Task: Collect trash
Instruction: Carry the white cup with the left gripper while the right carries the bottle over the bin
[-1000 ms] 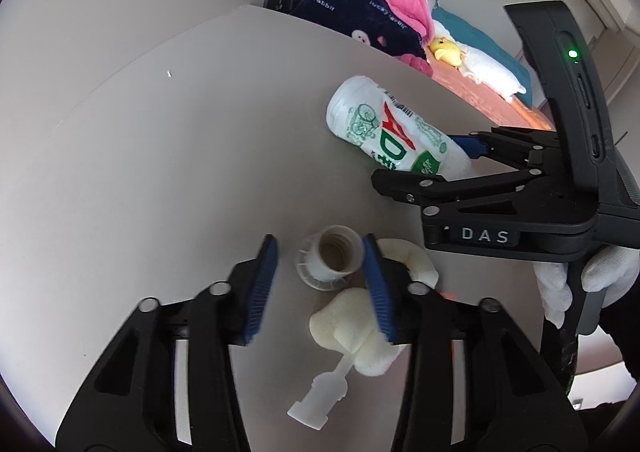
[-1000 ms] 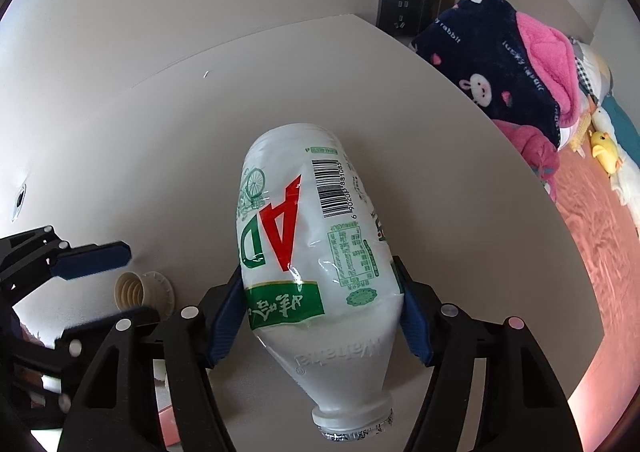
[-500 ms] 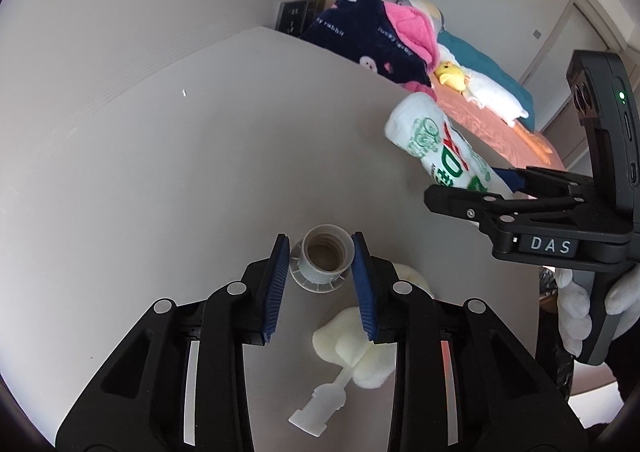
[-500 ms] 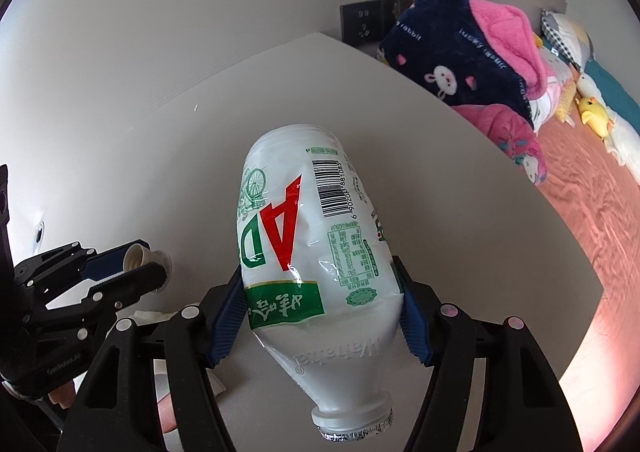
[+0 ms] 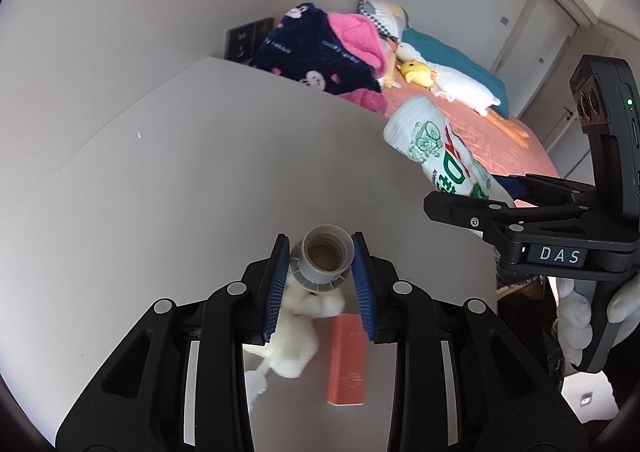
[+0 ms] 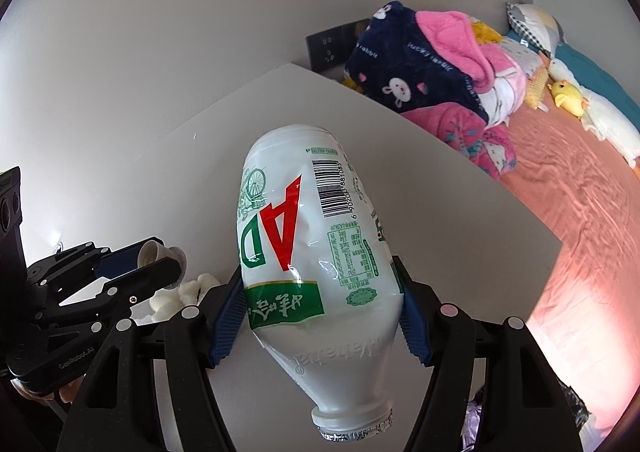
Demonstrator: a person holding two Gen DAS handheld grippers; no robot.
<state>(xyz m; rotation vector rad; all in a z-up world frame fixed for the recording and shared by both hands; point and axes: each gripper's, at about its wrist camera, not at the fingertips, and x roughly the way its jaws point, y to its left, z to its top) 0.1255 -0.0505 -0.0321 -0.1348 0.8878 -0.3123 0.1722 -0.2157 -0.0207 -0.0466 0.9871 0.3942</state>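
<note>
Left gripper (image 5: 320,272) jaws clamp the small cap (image 5: 326,257); it could pop out. Right gripper (image 6: 320,312) jaws squeeze the crumpled bottle (image 6: 312,244) near the counter (image 5: 180,192) edge; thin wall may slip.

The plain grey-white bench (image 5: 168,188) runs flat to a straight far edge. On it, just below the left fingers (image 5: 362,284), lie a crumpled white tissue wad (image 5: 298,344) and a flat orange-red rectangular card (image 5: 347,358), side by side. Beyond the bench's far edge, past the right fingers (image 6: 412,326), the salmon-pink bed (image 6: 576,188) carries a heaped navy-and-pink fleece blanket (image 6: 416,60), a yellow plush duck (image 6: 567,92) and a white plush goose (image 6: 610,120).
</note>
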